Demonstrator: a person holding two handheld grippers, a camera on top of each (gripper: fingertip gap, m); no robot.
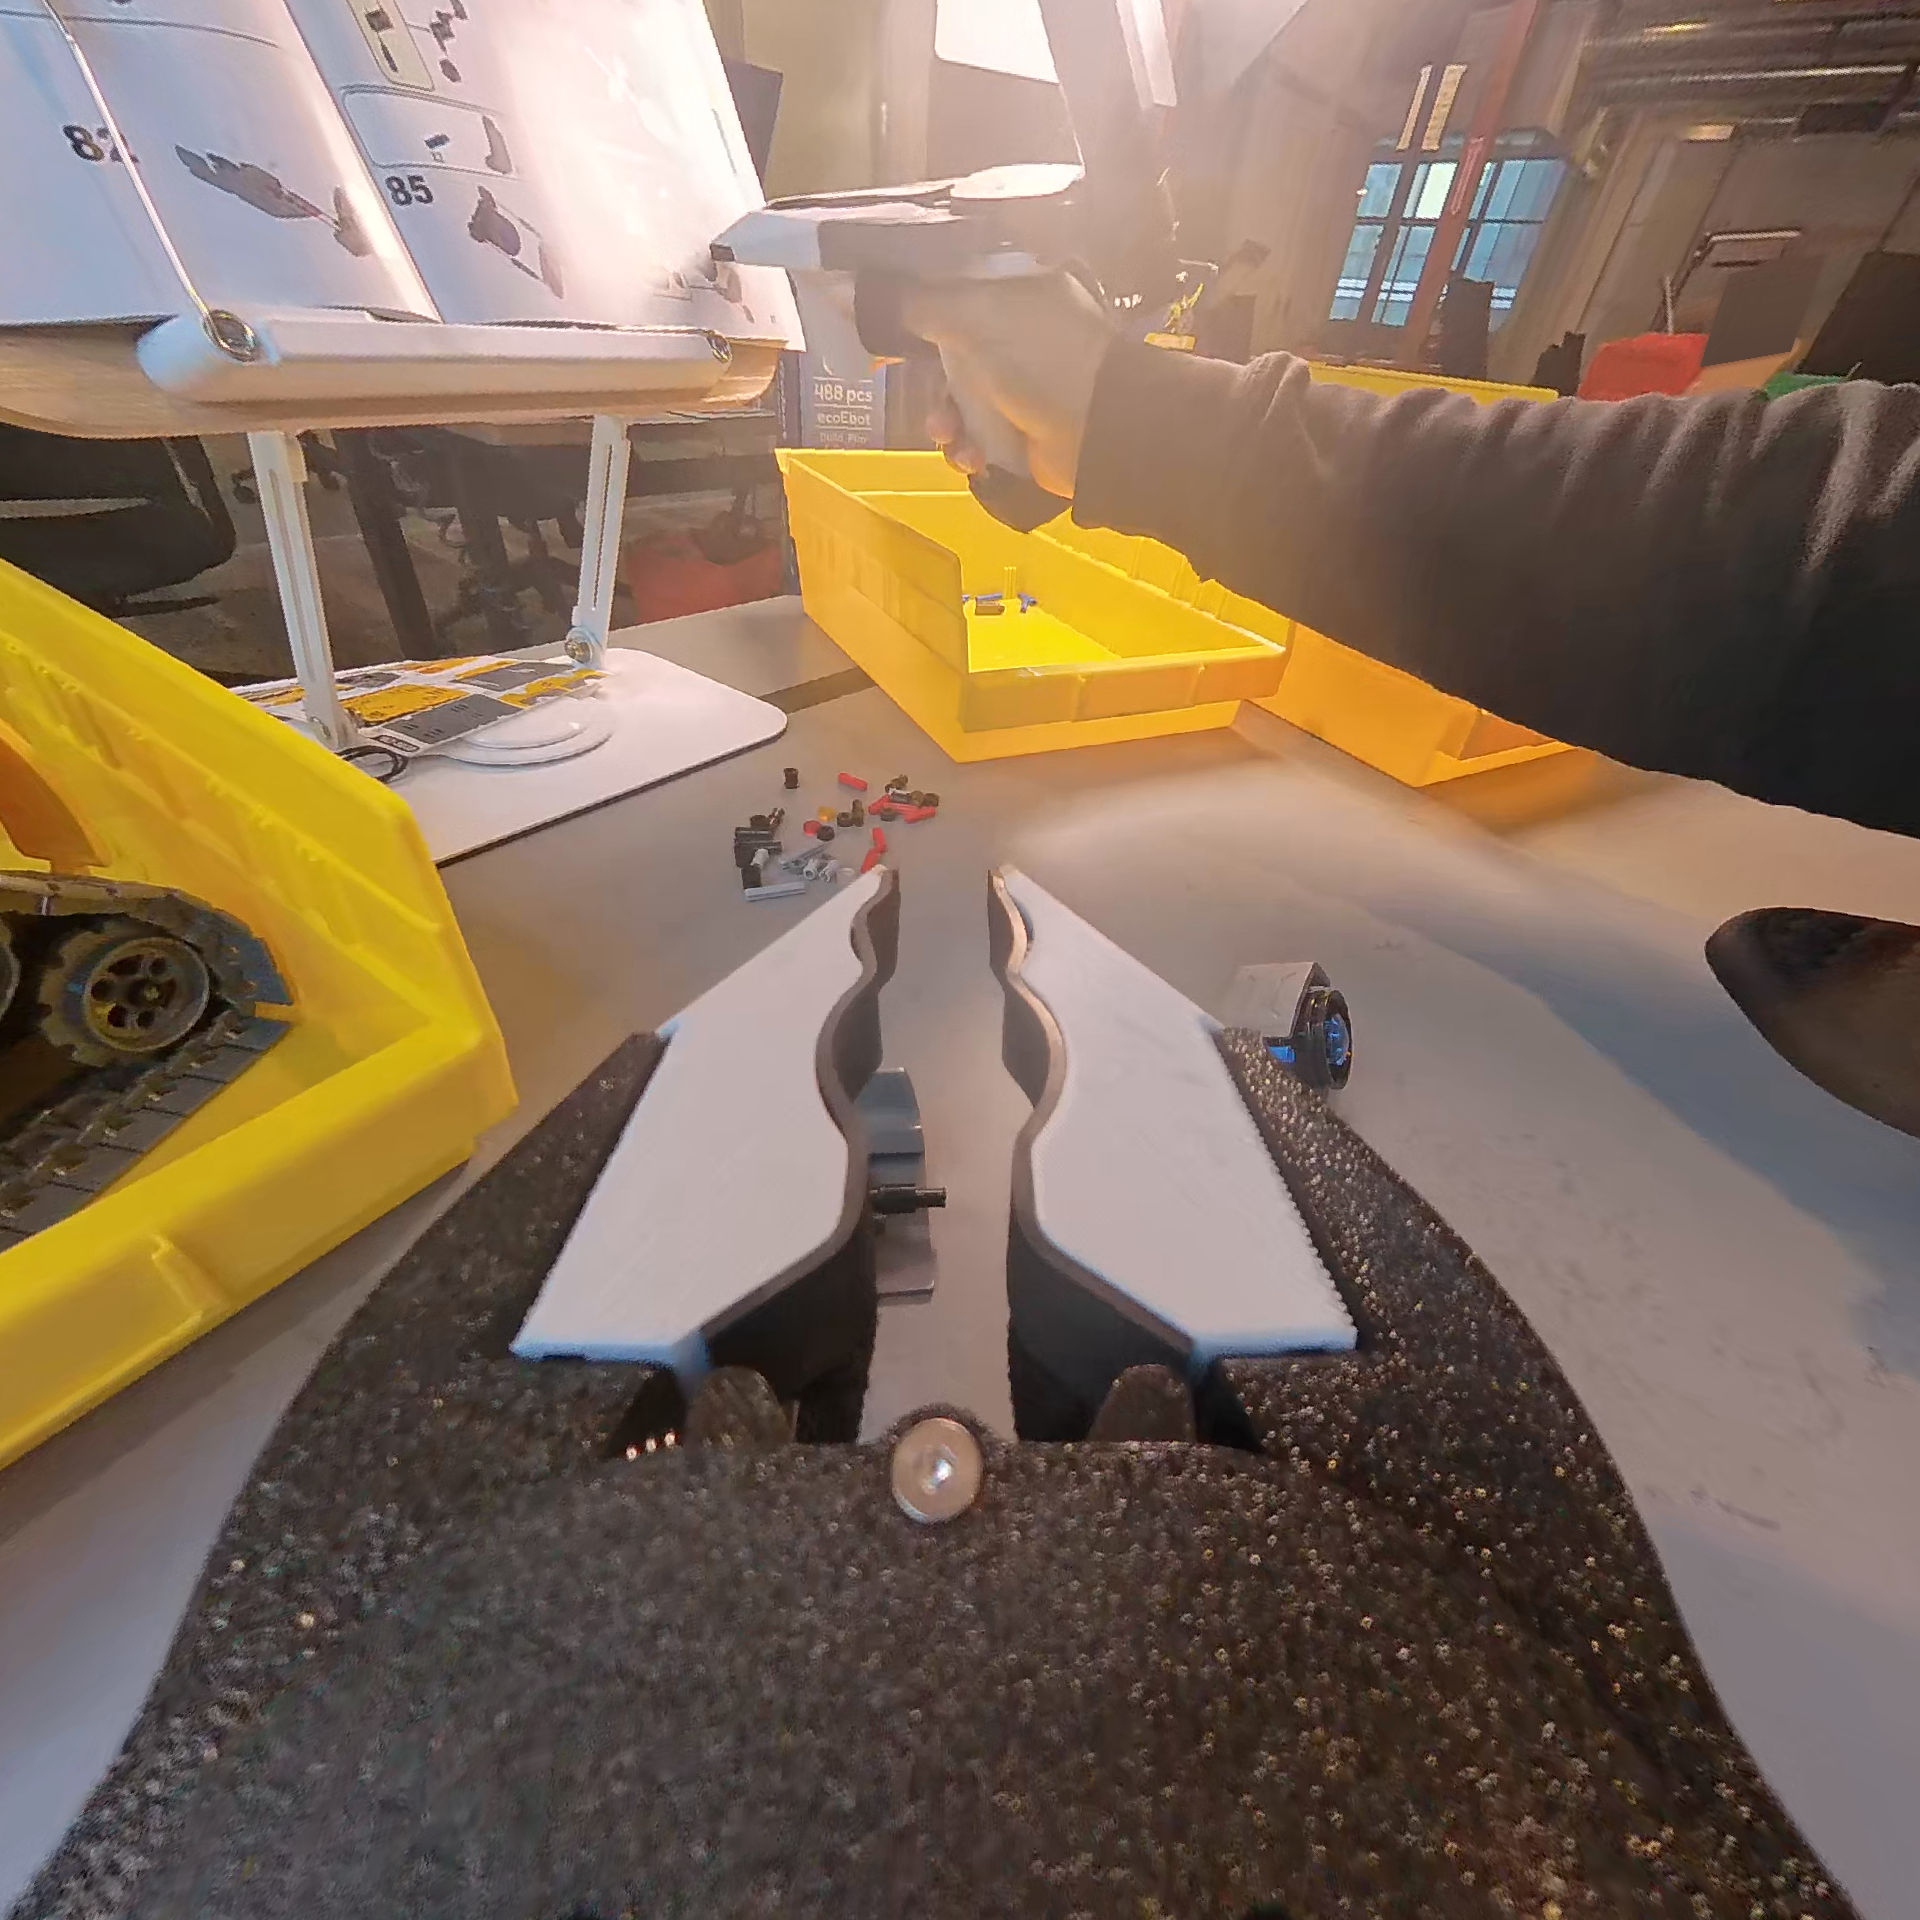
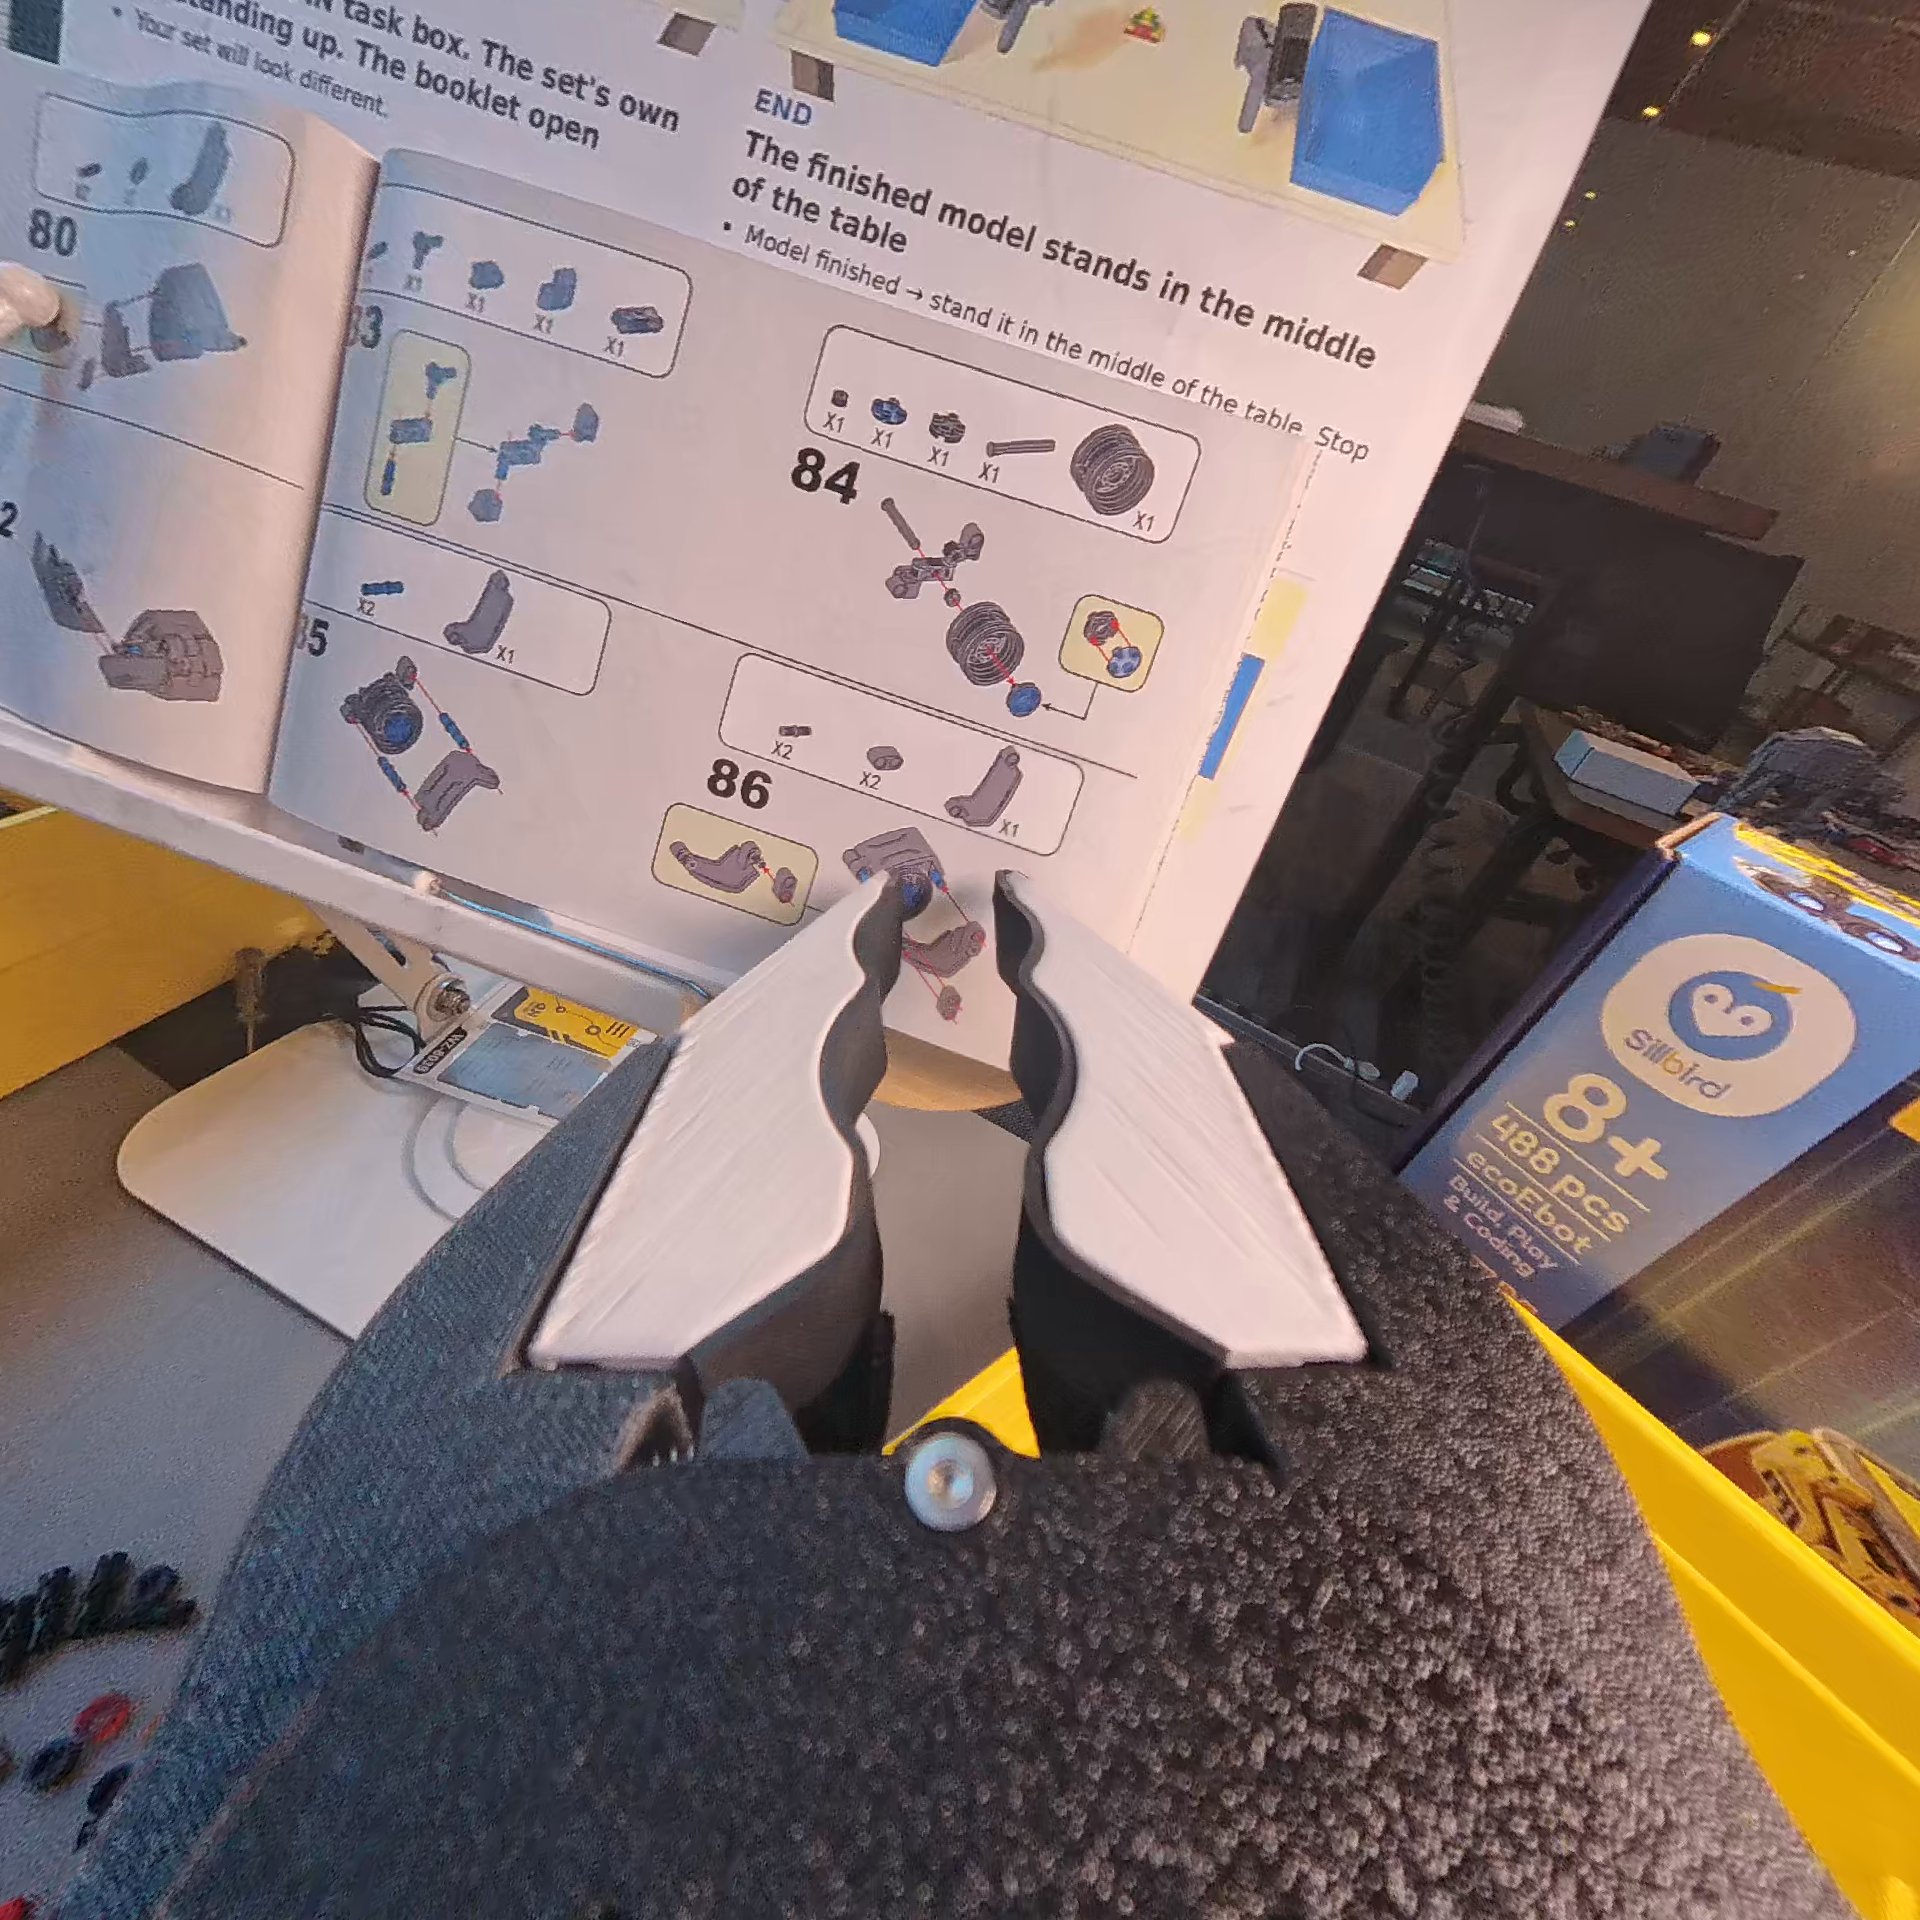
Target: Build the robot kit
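Note:
My left gripper [image 1: 940, 883] is open and empty, low over the grey table. A small grey part with a black pin [image 1: 902, 1174] lies on the table between and below its fingers. A small wheel piece with a blue hub [image 1: 1311, 1023] lies just right of the right finger. A pile of small black, red and grey parts [image 1: 831, 821] lies just beyond the fingertips. My right gripper [image 2: 940, 883] is open and empty, raised and pointed at the open instruction booklet [image 2: 727, 582] on its white stand. In the left wrist view a hand [image 1: 1008, 416] holds it high.
A yellow bin [image 1: 312, 935] at the left holds a tracked model [image 1: 114, 997]. A yellow tray [image 1: 1039, 644] with a few small parts stands at the back. The booklet stand's base [image 1: 623, 727] sits on the table. A blue box [image 2: 1662, 1039] and a yellow bin [image 2: 1714, 1507] are at the right. My right fingertips sit around 40 cm from my left ones.

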